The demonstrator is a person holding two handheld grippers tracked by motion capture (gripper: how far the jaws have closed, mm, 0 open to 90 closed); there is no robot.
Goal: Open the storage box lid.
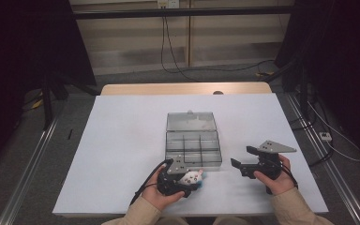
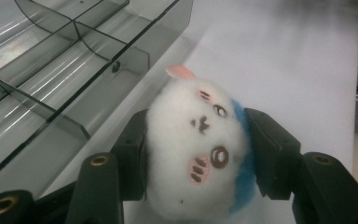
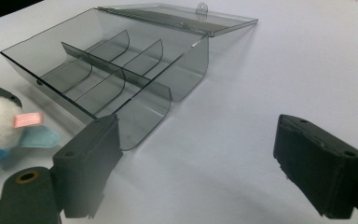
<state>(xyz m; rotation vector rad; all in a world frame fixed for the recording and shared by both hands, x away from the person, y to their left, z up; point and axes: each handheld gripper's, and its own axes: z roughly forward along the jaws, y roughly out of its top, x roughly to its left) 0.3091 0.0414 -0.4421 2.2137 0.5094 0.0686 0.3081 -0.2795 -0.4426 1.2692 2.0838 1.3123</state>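
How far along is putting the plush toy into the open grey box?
Done: the box lies open, lid back. In hand: the left hand-held gripper clamps the plush toy beside the box. Left: lifting it into a compartment. The right hand-held gripper waits open.

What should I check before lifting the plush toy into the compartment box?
1. Grip: left gripper has its pads against both sides of the plush toy, which bulges between them: ok.
2. Box open: lid folded back flat on the table: ok.
3. Compartments free: those seen in the right gripper view look empty: ok.
4. Toy's place: beside the box's near wall, not yet inside: ok to lift.
5. Right gripper: jaws wide apart with nothing between them, off to the side of the box: ok.
6. Whether the toy fits a single compartment: cannot tell.
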